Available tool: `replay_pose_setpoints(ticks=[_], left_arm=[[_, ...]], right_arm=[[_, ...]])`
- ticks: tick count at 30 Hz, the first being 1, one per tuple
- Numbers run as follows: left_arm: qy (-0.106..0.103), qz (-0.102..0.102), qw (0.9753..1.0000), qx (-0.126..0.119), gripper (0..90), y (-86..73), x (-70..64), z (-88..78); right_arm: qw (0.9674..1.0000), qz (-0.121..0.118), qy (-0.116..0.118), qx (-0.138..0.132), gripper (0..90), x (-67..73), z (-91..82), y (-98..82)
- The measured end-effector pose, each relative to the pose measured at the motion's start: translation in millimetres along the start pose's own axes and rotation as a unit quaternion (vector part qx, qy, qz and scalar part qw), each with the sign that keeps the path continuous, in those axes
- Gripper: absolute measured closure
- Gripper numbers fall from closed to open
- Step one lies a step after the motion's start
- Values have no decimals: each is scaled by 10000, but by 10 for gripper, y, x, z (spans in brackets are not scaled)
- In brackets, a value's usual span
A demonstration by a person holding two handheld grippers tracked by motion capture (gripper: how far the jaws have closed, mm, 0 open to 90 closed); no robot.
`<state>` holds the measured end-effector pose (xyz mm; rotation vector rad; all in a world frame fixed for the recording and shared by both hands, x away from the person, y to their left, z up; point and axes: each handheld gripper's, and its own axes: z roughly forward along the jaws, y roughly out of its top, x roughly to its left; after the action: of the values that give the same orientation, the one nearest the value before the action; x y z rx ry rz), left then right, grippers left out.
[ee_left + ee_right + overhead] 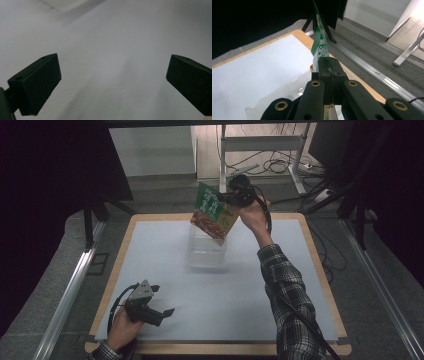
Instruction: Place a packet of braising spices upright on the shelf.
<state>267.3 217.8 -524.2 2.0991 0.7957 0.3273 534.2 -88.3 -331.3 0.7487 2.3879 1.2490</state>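
Plaid-sleeved arm reaches out over the desk [280, 320], a pale matte sheet on a light wooden board with rounded corners. The right gripper [231, 196] has its black jaws pressed together on the top edge of a flat, glossy food pouch [214, 213], green above and printed with an orange-brown dish below. In the right gripper view the pouch [320, 47] shows as a thin stiff sheet rising edge-on from between the jaws. It hangs tilted from them, its lower corner just above a clear, boxy plastic container [206, 251] with thin see-through walls, standing directly beneath the jaws. The left gripper [159, 306] rests near the desk's near edge, well apart from the container, its blocky, grainy jaws wide apart with nothing between them
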Motion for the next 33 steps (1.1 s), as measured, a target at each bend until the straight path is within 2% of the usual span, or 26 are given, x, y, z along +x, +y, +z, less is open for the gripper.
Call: replay_pose_setpoints(ticks=[4,8,11,15,20,26,28,29,30,33], left_arm=[[-17,1,10000,7,0,-1,2,-2],[-23,3,10000,13,0,-1,1,1],[-29,8,10000,21,0,0,-1,6],[-26,24,10000,47,0,1,-4,10],[-33,28,10000,58,0,0,-5,12],[-34,32,10000,61,0,0,-7,14],[-32,27,10000,57,0,-1,-8,17],[-32,27,10000,57,0,-1,-8,17],[-28,26,10000,59,0,-2,-9,18],[-24,32,10000,69,0,-2,-10,18]], right_arm=[[9999,15,25,98,890,21,115,-23],[9999,144,-28,76,886,3,161,-21],[9999,64,-88,126,883,23,186,-8],[9996,-113,-78,264,879,141,292,16],[9991,69,-119,392,864,131,402,-1],[9988,164,-290,368,786,110,427,-49],[9994,233,-165,213,723,91,373,-27],[9994,233,-165,213,723,91,373,-27],[9994,276,-151,121,671,83,328,-13],[9995,260,-179,91,639,81,306,-18]])
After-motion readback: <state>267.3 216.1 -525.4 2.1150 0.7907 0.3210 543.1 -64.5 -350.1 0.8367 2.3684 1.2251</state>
